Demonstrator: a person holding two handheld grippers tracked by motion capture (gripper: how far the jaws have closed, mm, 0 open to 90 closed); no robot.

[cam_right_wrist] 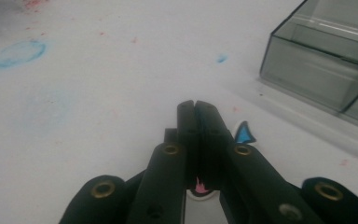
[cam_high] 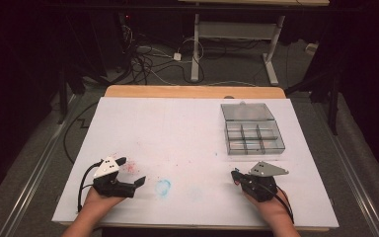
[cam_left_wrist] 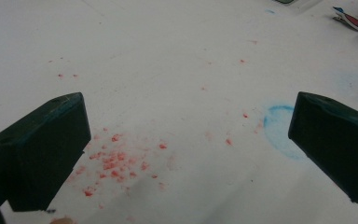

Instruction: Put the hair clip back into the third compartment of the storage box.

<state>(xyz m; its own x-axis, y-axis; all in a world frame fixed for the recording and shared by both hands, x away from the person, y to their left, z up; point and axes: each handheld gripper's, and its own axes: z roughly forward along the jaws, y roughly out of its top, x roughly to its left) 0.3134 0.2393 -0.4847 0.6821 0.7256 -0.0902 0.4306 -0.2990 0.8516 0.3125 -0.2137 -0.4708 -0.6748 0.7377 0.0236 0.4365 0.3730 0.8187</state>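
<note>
Fingers of my right gripper (cam_right_wrist: 195, 108) are pinching a flat glossy sticker (cam_right_wrist: 244, 134); left gripper (cam_left_wrist: 186, 154) is gaping over the chalk-speckled white counter (cam_high: 187, 128).

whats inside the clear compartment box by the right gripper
The compartment box lies open, lid flipped back. Its divided cells look empty in the high view, though tinted walls could hide something small. The right gripper is shut on a small fish-shaped clip, mostly covered by its fingers.

left gripper (cam_high: 130, 172): black body, pale grey three-cornered plate on top, black cable looping off its side, blocky dark pads (cam_left_wrist: 42, 149) | right gripper (cam_high: 236, 176): black, darker grey plate, black cable, brass rivets along jaw arms | forearms bare, no sleeves
</note>
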